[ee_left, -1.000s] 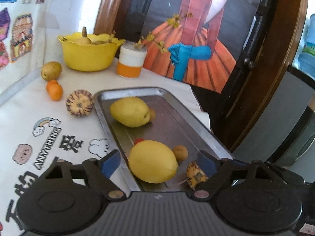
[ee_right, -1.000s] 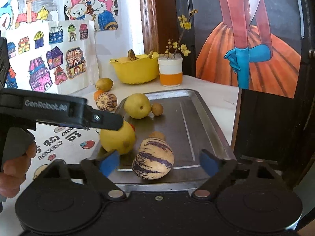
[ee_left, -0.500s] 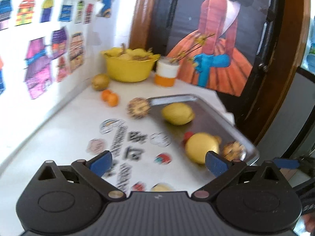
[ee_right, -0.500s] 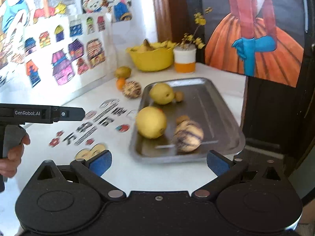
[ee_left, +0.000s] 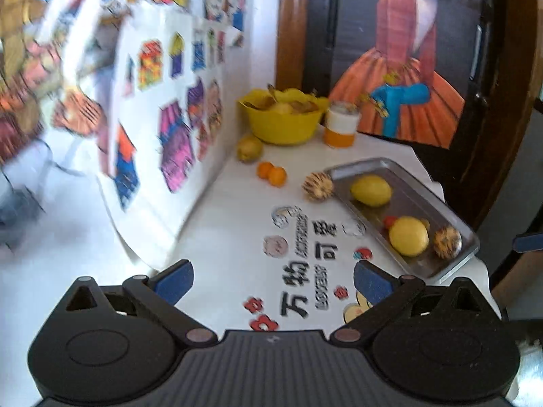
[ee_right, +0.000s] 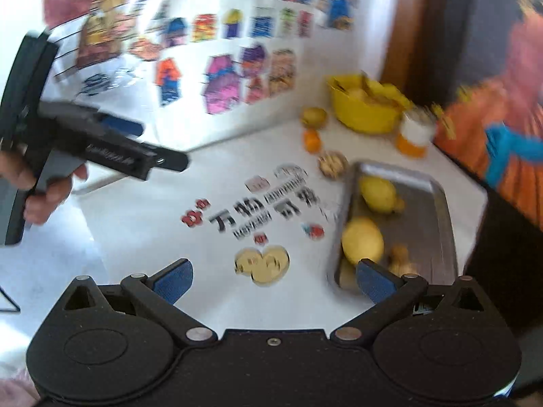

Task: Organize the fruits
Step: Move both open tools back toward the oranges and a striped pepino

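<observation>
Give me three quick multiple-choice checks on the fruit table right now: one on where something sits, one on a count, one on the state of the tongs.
1. Where is the striped fruit that is outside the tray?
A. in the yellow bowl
B. on the table beside the tray's far corner
C. between the left tongs

2. How many large yellow fruits lie in the metal tray?
A. one
B. two
C. four

3. What state are the left tongs and right tongs in?
A. both open and empty
B. left shut on a fruit
C. right shut on the cup

Answers:
1 B, it rests on the tablecloth against the tray's far corner.
2 B, one yellow fruit lies farther, another nearer.
3 A, each pair of blue pads stands wide apart with nothing between.
</observation>
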A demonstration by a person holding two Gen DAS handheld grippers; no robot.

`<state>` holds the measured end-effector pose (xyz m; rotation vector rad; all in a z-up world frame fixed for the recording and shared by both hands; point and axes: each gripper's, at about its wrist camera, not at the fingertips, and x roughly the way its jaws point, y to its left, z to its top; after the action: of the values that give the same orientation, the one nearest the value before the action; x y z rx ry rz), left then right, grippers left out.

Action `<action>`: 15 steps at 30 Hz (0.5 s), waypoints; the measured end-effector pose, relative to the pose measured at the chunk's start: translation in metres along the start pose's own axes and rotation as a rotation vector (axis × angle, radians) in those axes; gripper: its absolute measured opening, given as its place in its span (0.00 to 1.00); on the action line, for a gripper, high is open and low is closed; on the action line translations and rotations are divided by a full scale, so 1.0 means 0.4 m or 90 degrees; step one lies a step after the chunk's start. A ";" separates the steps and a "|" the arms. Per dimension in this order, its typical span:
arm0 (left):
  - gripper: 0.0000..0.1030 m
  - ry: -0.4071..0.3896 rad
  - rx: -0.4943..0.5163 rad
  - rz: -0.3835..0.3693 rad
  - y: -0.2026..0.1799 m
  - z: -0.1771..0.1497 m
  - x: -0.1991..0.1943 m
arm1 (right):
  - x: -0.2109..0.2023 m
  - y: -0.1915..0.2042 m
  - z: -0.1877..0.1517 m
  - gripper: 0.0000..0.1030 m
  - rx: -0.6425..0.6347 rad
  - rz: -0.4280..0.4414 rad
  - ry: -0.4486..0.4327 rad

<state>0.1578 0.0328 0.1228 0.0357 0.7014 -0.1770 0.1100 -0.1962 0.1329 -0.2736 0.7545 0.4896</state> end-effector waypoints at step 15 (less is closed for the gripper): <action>1.00 -0.032 -0.122 -0.026 0.035 0.261 0.230 | 0.194 -0.128 0.298 0.99 -0.265 -0.033 -0.065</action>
<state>0.2960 0.0230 0.1428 -0.1661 0.6671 -0.1482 0.2550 -0.1662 0.1646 -0.6497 0.5398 0.6062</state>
